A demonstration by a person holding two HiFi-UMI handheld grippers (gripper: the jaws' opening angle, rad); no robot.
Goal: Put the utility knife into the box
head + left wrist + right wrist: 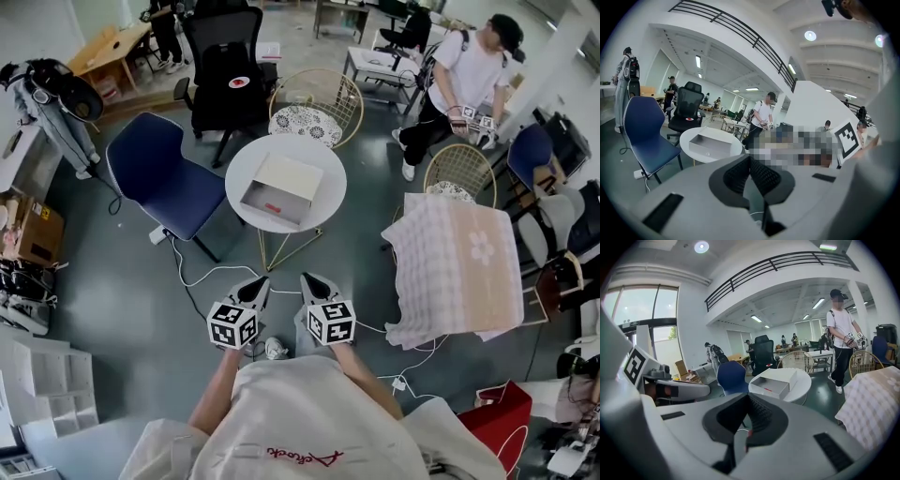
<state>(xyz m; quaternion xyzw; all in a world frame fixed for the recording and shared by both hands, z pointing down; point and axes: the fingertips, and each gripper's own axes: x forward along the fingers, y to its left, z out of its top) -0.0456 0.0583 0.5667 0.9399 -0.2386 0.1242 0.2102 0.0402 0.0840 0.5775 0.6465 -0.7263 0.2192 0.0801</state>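
Note:
A white box (pixel 281 186) lies on the round white table (pixel 323 155), its grey inner tray pulled partly out toward me. A small red object (pixel 274 206), possibly the utility knife, lies in that tray; it also shows as a red streak (pixel 769 391) in the right gripper view. My left gripper (pixel 255 284) and right gripper (pixel 314 281) hang side by side close to my body, well short of the table. Both point at the table. The jaws of each are together with nothing between them, as the left gripper (pixel 750 161) and right gripper (pixel 749 401) views show.
A blue chair (pixel 173 183) stands left of the table, a black office chair (pixel 225 80) behind it, and wire chairs (pixel 319 108) (pixel 459 173) at the back and right. A checked cloth (pixel 459 267) covers something at right. Cables (pixel 202 281) trail on the floor. A person (pixel 464 80) stands far right.

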